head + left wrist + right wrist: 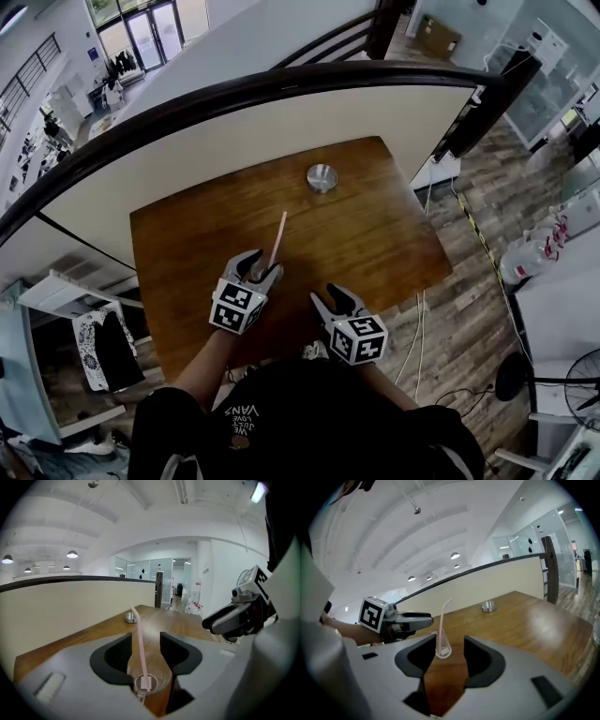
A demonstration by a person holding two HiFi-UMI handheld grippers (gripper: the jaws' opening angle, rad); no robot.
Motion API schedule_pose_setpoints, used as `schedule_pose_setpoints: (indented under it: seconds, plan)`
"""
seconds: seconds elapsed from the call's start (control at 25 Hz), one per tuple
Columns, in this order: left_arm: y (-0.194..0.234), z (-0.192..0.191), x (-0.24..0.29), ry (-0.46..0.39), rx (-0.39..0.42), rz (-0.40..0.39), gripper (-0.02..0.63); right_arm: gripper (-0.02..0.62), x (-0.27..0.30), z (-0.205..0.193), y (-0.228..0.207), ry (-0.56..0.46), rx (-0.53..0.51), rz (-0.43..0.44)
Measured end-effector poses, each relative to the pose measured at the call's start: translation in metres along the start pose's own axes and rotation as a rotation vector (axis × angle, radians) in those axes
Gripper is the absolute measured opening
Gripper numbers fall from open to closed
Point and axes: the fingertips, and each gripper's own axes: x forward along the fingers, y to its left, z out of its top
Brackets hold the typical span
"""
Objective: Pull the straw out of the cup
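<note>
A clear plastic cup (157, 670) stands on the wooden table (375, 234) near its front edge, with a pink bendy straw (139, 639) leaning out of it. My left gripper (145, 638) is shut on the cup, one jaw on each side of its wall. In the head view the straw (278, 239) rises from between the left gripper's (265, 265) fingers. My right gripper (327, 294) hovers open to the right of the cup, holding nothing. The right gripper view shows the cup (444, 649) and straw (442, 620) ahead of its jaws, apart from them.
A small round metal dish (322, 176) sits at the far side of the table. Behind the table runs a low cream wall with a dark handrail (234, 89). Cables and wooden floor lie past the table's right edge.
</note>
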Motion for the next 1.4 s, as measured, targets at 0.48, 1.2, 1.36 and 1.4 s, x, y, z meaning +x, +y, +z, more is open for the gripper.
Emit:
schedule_pose_setpoints:
  seconds: [0.48,1.2,1.36,1.4]
  plan:
    - [0.003,-0.005,0.045,0.144,0.035,-0.033,0.173,0.193,-0.001,0.001,-0.022,-0.002,0.028,-0.014]
    - [0.005,-0.001,0.039,0.087,0.038,-0.052,0.034,0.189,-0.012,-0.011,-0.014,-0.027,0.087,-0.072]
    - [0.01,0.009,0.025,0.016,0.033,-0.034,0.034,0.187,-0.016,-0.015,-0.005,-0.04,0.098,-0.085]
    - [0.01,0.012,0.021,-0.001,0.032,-0.031,0.034,0.187,-0.017,-0.015,-0.002,-0.043,0.101,-0.086]
